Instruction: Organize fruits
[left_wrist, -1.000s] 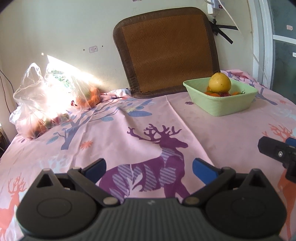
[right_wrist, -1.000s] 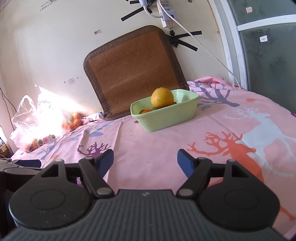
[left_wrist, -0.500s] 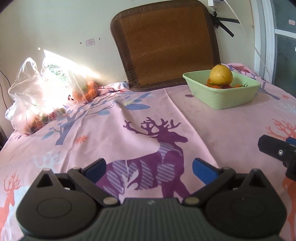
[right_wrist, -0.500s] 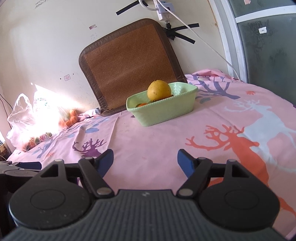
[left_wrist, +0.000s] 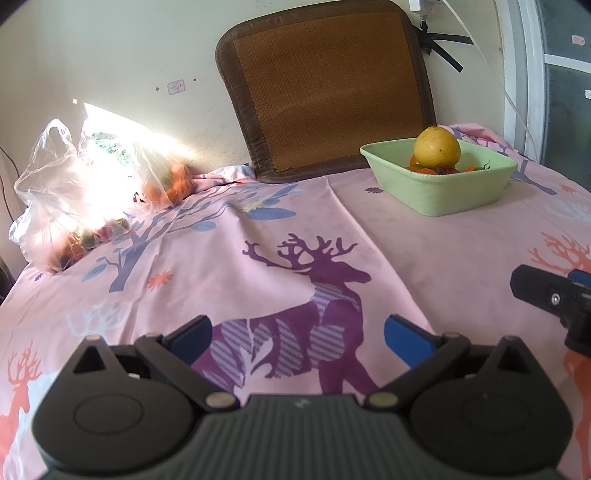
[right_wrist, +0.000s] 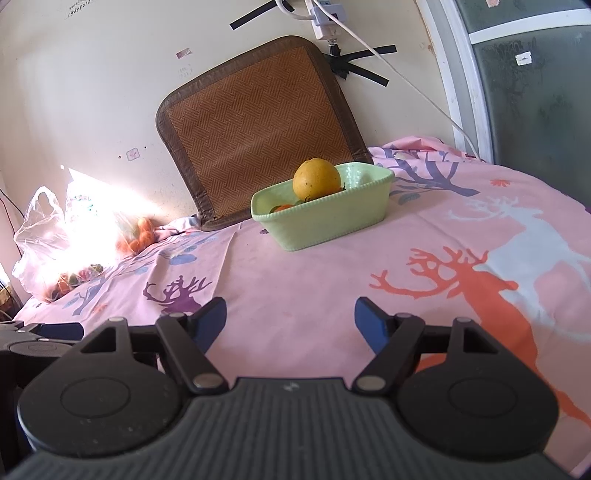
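Observation:
A light green basket (left_wrist: 436, 192) (right_wrist: 332, 225) stands at the back of the pink deer-print cloth and holds a large yellow fruit (left_wrist: 437, 147) (right_wrist: 316, 178) on top of small orange and red fruits. A clear plastic bag (left_wrist: 74, 192) (right_wrist: 66, 236) with several small orange and green fruits lies at the far left by the wall, washed out by sunlight. My left gripper (left_wrist: 299, 341) is open and empty, low over the purple deer print. My right gripper (right_wrist: 290, 318) is open and empty, in front of the basket and well short of it.
A brown woven mat (left_wrist: 328, 92) (right_wrist: 255, 125) leans on the wall behind the basket. A white cable and plug (right_wrist: 325, 22) hang above it. A window frame (right_wrist: 465, 74) borders the right. The right gripper's finger (left_wrist: 550, 295) shows at the left view's right edge.
Both grippers have kept sinking and tilting slightly, so the basket and bag sit a little nearer and higher in view. Jaws stayed open; nothing was grasped.

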